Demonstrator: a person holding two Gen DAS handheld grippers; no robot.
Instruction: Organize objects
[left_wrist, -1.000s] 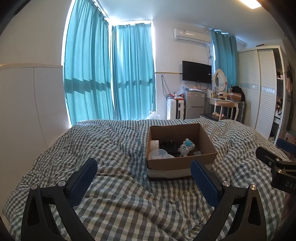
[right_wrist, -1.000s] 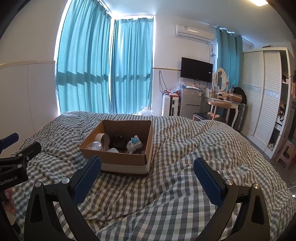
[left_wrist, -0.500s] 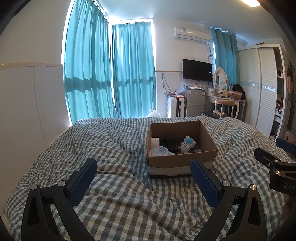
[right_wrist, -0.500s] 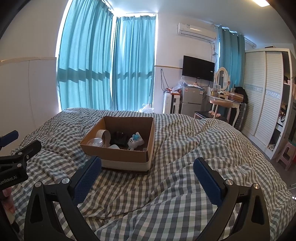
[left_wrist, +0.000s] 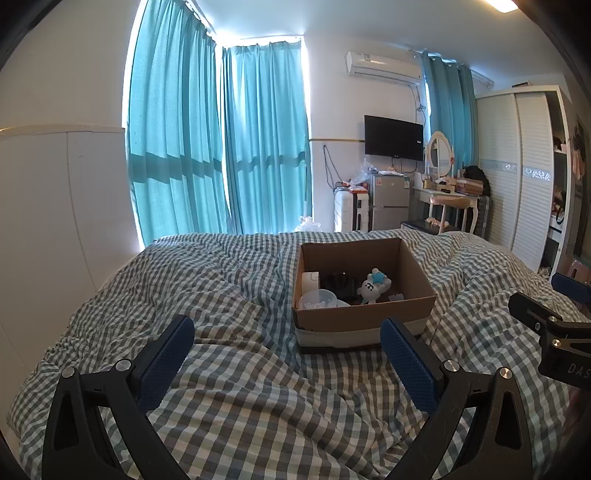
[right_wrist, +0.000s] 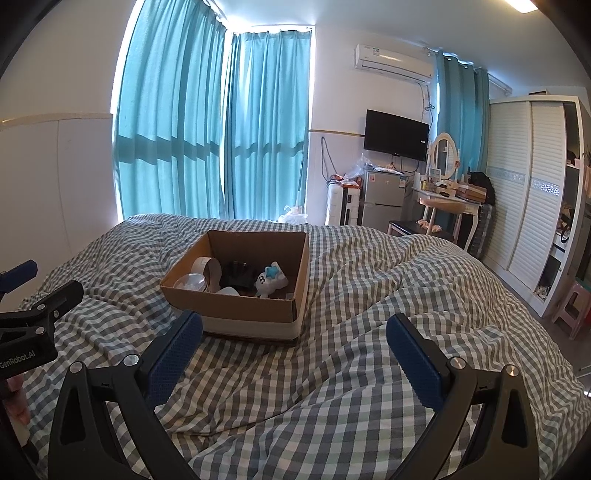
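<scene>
Rumpled gingham duvet (left_wrist: 229, 295) across the bed, with the cardboard box (left_wrist: 364, 319) near mid-bed holding a white plush toy (left_wrist: 373, 287), tape roll (right_wrist: 208, 271) and clear lidded tub (left_wrist: 317, 300). Left gripper (left_wrist: 287, 345) and right gripper (right_wrist: 294, 341) both spread wide, empty, short of the box. Likely snags: pads catching soft folds, box tipping on uneven bedding; open room left and right, walls well apart.

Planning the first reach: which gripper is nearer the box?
Left, slightly. The left gripper has the box just ahead, toward its right finger; the right gripper sits back, box ahead-left.
</scene>
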